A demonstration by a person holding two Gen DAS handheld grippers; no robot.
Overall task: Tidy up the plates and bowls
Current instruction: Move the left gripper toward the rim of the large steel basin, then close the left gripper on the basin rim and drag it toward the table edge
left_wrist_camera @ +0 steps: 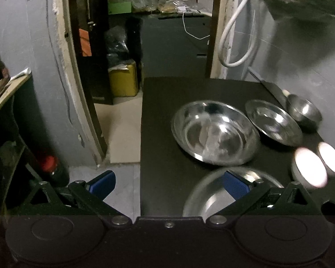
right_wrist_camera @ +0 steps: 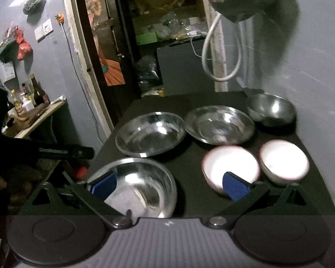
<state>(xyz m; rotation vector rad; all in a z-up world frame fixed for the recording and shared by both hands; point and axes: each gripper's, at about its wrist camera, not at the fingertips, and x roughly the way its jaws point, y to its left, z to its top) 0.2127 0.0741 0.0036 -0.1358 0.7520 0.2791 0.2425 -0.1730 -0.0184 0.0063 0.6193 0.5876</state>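
Steel dishes and two white bowls stand on a black table (right_wrist_camera: 189, 165). In the right wrist view: a near steel bowl (right_wrist_camera: 143, 192), a large steel dish (right_wrist_camera: 149, 134), a steel plate (right_wrist_camera: 220, 126), a small steel bowl (right_wrist_camera: 271, 109), a white bowl (right_wrist_camera: 231, 166) and a second white bowl (right_wrist_camera: 283, 159). My right gripper (right_wrist_camera: 169, 185) is open and empty above the near bowl and the first white bowl. My left gripper (left_wrist_camera: 168, 184) is open and empty at the table's left edge, near the steel bowl (left_wrist_camera: 212, 198). The large dish (left_wrist_camera: 215, 132) lies ahead.
The table (left_wrist_camera: 158, 116) ends at a doorway to a cluttered room with a yellow box (left_wrist_camera: 124, 81). A white hose (left_wrist_camera: 234, 33) hangs on the wall behind. A shelf with bottles (right_wrist_camera: 31, 96) stands left. The left gripper's arm (right_wrist_camera: 55, 151) reaches in from the left.
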